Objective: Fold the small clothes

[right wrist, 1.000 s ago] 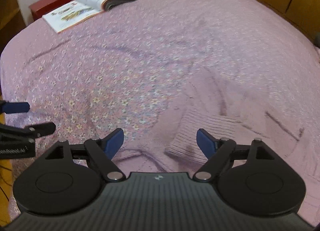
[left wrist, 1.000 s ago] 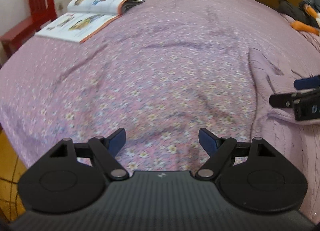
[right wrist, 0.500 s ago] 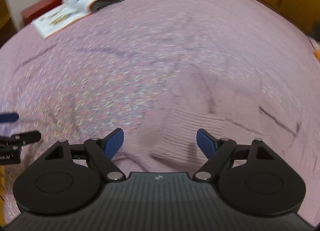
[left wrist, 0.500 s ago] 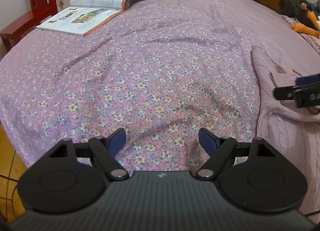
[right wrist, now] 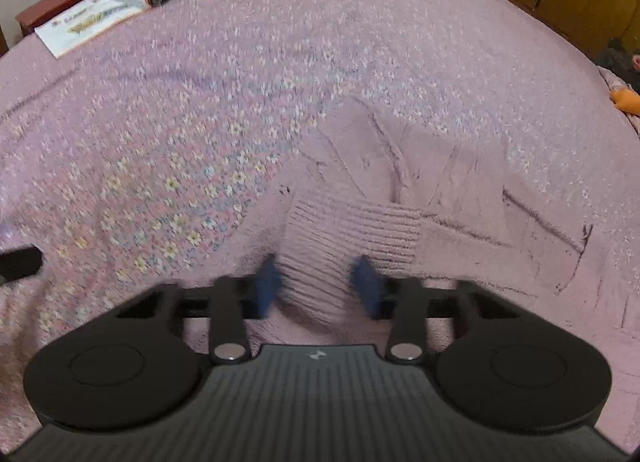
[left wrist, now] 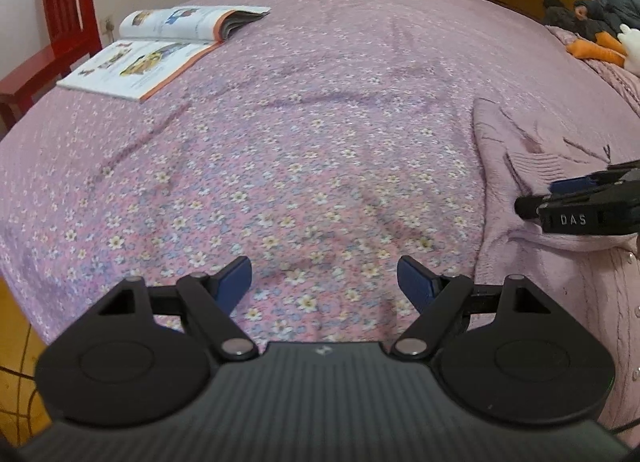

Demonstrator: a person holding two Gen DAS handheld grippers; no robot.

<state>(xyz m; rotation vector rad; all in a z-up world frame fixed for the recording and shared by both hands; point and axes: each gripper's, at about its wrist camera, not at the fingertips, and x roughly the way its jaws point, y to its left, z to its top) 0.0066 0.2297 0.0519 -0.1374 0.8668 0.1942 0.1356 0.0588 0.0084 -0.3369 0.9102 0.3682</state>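
1. Grip comes first: our right gripper (right wrist: 316,282) has just been closing, and its blue pads (right wrist: 266,284) now pinch the ribbed cuff (right wrist: 344,234) of the pink knitted sweater (right wrist: 460,197). We judge the hold good only if the whole thickness of the rib sits between the pads, so we check that before lifting.
2. Our left gripper (left wrist: 324,282) hovers with its jaws spread wide over bare floral bedspread (left wrist: 280,165), holding nothing. We think it should go to the sweater to steady the body or take the matching edge.
3. The sweater lies flat on the bedspread beyond the cuff, its sleeve folded across the body; in the left wrist view it sits at the right, just beside our right gripper. We should carry the cuff low and slow, so the soft knit does not drag or bunch.
4. Farther off, an open magazine (left wrist: 164,49) lies well apart from the work; we keep the fold on this side of it.
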